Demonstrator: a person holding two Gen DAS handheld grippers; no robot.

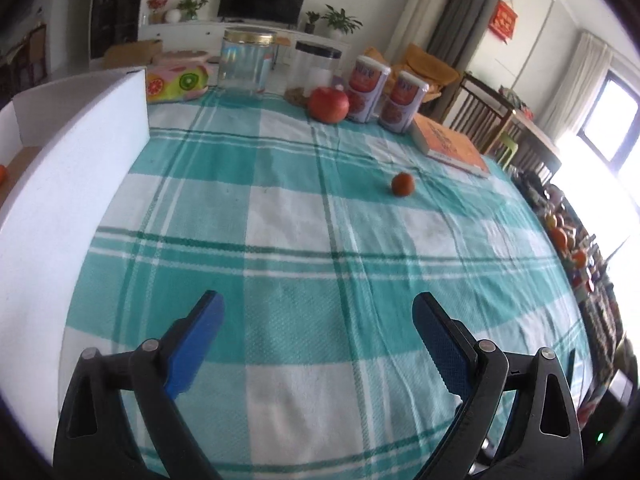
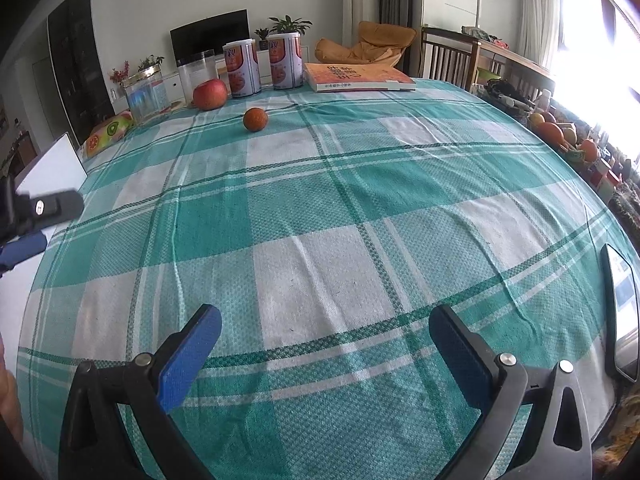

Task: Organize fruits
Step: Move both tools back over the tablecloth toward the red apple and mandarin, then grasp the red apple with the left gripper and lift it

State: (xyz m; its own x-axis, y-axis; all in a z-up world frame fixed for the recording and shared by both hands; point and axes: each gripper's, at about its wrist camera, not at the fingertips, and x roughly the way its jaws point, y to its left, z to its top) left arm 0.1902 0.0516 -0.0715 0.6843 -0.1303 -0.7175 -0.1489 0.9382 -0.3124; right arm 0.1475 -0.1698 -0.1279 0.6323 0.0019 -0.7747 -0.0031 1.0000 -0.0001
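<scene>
— What does the left view give you that the right one doesn't?

— The inside of the white box [image 1: 76, 152], hard by the left tongs [image 1: 318, 320] on their left. One small orange fruit [image 1: 2, 173] shows at its floor, cut by the frame edge. The right view sees only a corner of that box.

— And the right view's own?

— A phone [image 2: 622, 312] lying flat, just right of the right tongs [image 2: 326, 334], plus the left tongs poking in at the far left edge.

— Both tongs?

— Spread wide, nothing between them, above the checked cloth of the bench [image 1: 288, 208].

— Count the fruit out on the cloth.

— Two: one small tangerine [image 1: 402, 184], ahead of both tongs and alone, and one red apple [image 1: 328, 104] farther off, touching the cans.

— The rest?

— Two printed cans [image 1: 366, 88], two clear jars [image 1: 247, 64], one orange book [image 1: 450, 145], all along the far side.
</scene>
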